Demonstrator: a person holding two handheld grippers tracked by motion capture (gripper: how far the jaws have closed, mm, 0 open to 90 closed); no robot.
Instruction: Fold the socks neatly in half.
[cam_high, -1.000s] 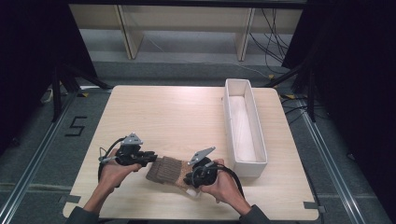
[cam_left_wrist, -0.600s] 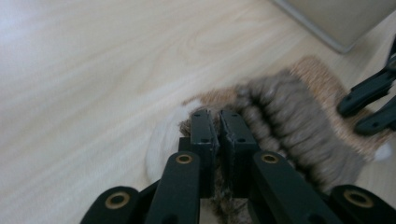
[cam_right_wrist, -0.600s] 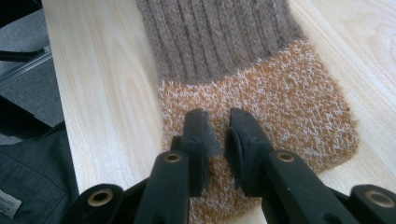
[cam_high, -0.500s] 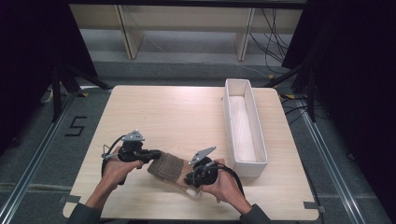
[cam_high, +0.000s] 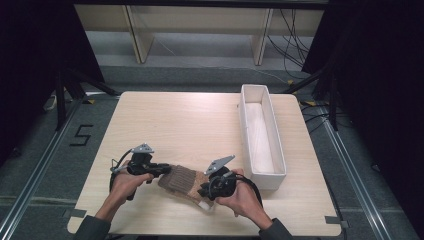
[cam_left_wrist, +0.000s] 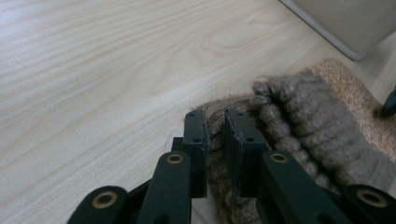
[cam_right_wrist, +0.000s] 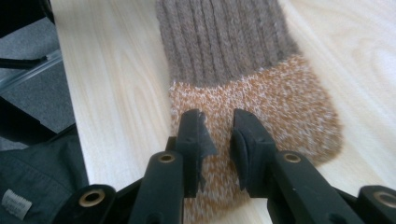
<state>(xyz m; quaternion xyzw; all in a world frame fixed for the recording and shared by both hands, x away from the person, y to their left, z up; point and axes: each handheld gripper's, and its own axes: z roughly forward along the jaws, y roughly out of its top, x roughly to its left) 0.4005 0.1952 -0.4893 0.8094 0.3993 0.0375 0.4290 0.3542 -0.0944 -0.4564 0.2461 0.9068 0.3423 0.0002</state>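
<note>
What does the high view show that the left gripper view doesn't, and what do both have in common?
High view: the whole light wooden table, both hands, the right tongs at the sock's orange end, and the full length of the long white rectangular tray.

Left gripper view: close up, the left tongs pinch the ribbed brown cuff, jaws nearly together with knit between them.

Both: the brown and orange knitted sock lying on the wood, and the tray.

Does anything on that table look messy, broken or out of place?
Nothing looks damaged or spilled. The knitted sock lies askew near the table's front edge, its brown ribbed cuff bunched at the left gripper. The right gripper sits over its orange part. The white tray stands straight.
</note>
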